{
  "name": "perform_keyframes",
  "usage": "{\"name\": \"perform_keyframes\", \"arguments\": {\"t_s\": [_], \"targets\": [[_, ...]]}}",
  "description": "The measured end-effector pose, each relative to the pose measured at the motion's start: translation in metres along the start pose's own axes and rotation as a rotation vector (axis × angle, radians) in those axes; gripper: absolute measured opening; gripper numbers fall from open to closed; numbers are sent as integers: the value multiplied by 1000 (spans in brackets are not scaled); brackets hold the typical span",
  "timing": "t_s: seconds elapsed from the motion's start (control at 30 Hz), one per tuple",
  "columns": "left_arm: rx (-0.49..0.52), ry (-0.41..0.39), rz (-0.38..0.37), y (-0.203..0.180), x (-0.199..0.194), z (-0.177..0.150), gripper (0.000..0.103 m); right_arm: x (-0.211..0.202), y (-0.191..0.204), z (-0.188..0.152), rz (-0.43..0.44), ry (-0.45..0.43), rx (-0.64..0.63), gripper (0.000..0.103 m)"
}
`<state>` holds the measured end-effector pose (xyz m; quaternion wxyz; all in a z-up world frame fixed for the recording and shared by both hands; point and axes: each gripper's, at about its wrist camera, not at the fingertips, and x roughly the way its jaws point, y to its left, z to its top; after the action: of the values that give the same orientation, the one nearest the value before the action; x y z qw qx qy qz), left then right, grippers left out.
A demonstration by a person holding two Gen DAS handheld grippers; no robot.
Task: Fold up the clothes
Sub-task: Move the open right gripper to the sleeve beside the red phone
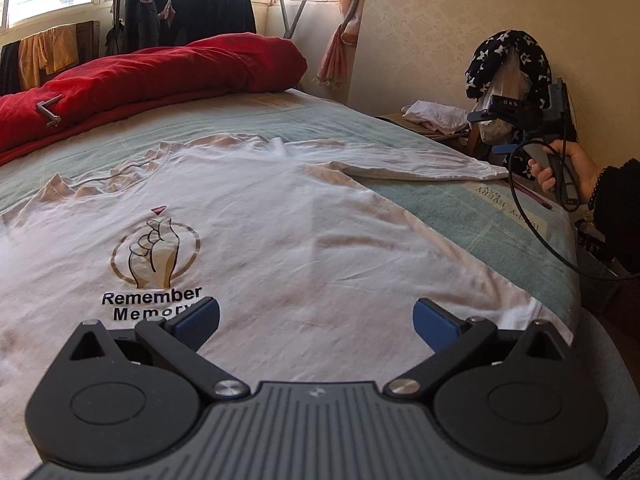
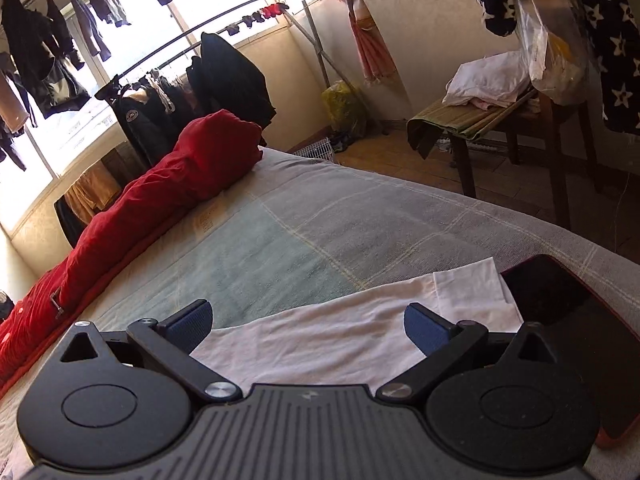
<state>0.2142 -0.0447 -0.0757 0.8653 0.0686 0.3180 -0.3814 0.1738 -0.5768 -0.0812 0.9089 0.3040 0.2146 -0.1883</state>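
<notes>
A white T-shirt (image 1: 280, 240) with a hand logo and "Remember Memory" print lies spread flat, front up, on the bed. One sleeve (image 1: 420, 164) stretches out toward the bed's right edge. My left gripper (image 1: 316, 316) hovers open just above the shirt's lower part, nothing between its blue pads. In the right wrist view the same sleeve (image 2: 360, 332) lies under my right gripper (image 2: 308, 320), which is open and empty. The right gripper (image 1: 500, 130) also shows in the left wrist view, held by a hand (image 1: 560, 168) beyond the sleeve tip.
A red quilt (image 1: 160, 76) lies rolled along the far side of the bed (image 1: 480, 216). A dark phone in a red case (image 2: 580, 328) rests by the sleeve end. A wooden chair (image 2: 500, 128) with clothes stands beside the bed. A clothes rack (image 2: 192, 68) stands by the window.
</notes>
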Motion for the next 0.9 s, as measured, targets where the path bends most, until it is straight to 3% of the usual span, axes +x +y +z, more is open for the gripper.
{"name": "perform_keyframes", "arguments": {"t_s": [0.2,0.4,0.53,0.7,0.83,0.9], "targets": [[-52,34,2,12,11,-1,102,29,-31,-13,-61,35,5,103],[-39,37,24,10,10,-2,102,7,-31,-32,-109,42,-71,103],[-38,19,25,9,5,0,102,-3,-17,-27,-162,47,-100,103],[-42,19,31,10,4,1,102,7,12,-17,-74,62,-112,103],[-45,24,41,11,6,2,102,33,26,-32,-118,159,-158,103],[-44,27,43,11,6,1,102,30,28,-46,-133,141,-208,103]]}}
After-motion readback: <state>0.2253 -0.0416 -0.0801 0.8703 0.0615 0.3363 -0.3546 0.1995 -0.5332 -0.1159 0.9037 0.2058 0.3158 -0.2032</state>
